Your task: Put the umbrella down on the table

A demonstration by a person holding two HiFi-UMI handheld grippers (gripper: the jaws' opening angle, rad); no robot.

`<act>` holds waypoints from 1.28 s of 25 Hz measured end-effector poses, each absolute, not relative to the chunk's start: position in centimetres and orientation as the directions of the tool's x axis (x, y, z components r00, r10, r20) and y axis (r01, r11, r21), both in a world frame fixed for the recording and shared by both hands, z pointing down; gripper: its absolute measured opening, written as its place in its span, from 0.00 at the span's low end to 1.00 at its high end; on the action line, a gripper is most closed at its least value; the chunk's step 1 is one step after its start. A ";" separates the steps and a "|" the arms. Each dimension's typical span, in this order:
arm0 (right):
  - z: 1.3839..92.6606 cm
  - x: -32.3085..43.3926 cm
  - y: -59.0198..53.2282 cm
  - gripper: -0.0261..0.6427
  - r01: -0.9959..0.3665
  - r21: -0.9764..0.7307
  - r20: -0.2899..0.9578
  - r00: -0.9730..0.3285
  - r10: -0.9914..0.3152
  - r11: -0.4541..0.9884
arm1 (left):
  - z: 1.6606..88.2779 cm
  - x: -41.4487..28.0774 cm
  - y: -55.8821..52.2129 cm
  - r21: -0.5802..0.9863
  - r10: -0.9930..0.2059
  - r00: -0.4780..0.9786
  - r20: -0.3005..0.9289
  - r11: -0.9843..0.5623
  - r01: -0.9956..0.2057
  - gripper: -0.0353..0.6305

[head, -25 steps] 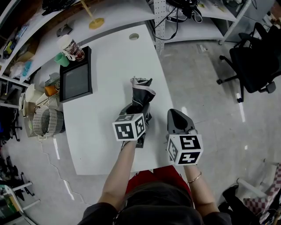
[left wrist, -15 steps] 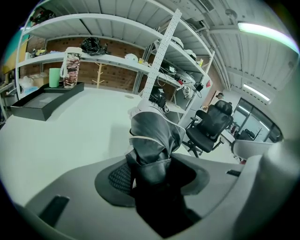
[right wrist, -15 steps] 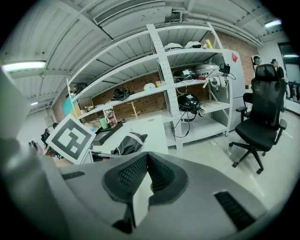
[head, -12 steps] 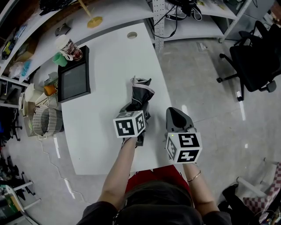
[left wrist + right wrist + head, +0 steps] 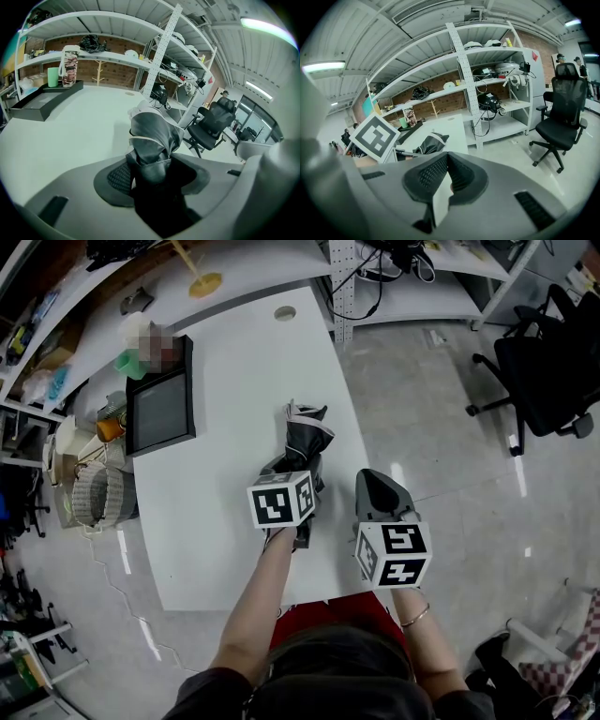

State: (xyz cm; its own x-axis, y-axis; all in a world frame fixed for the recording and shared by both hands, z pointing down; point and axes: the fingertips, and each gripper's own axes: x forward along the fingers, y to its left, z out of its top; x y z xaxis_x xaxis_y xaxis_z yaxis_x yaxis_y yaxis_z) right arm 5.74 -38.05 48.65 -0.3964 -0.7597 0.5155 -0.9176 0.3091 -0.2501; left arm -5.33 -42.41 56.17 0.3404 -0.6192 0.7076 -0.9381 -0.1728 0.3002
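Note:
A folded black-and-grey umbrella (image 5: 305, 432) lies on the white table (image 5: 234, 362) near its right edge, pointing away from me. My left gripper (image 5: 298, 486) sits over the near end of the umbrella (image 5: 152, 136). The jaws of the left gripper (image 5: 157, 187) stand wide, and the dark bundle fills the gap and touches both pads. My right gripper (image 5: 377, 482) hangs just past the table's right edge, apart from the umbrella. In its own view the right gripper (image 5: 447, 161) is shut, with nothing in it.
A black tray (image 5: 161, 409) lies at the table's left side, with a patterned cup (image 5: 150, 338) and a green cup (image 5: 131, 365) at its far end. A woven basket (image 5: 101, 498) stands on the floor at the left. An office chair (image 5: 544, 371) stands at the right, and shelving (image 5: 375, 268) beyond the table.
The left gripper has edged slightly forward along the umbrella. The umbrella lies in the same place, and the right gripper has kept still.

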 end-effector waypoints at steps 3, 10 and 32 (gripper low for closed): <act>48.7 5.8 -37.9 0.07 -0.918 -0.250 0.517 -0.395 -0.759 0.307 | 56.3 -5.2 -42.4 0.280 -0.617 0.326 0.716 -0.173 -0.944 0.39; 48.4 6.2 -37.6 0.07 -0.923 -0.244 0.514 -0.382 -0.768 0.296 | 56.2 -5.1 -42.5 0.248 -0.620 0.306 0.722 -0.181 -0.952 0.41; 46.8 6.3 -35.2 0.07 -0.927 -0.229 0.490 -0.374 -0.788 0.298 | 52.4 -4.8 -41.9 0.252 -0.719 0.324 0.615 -0.210 -0.944 0.47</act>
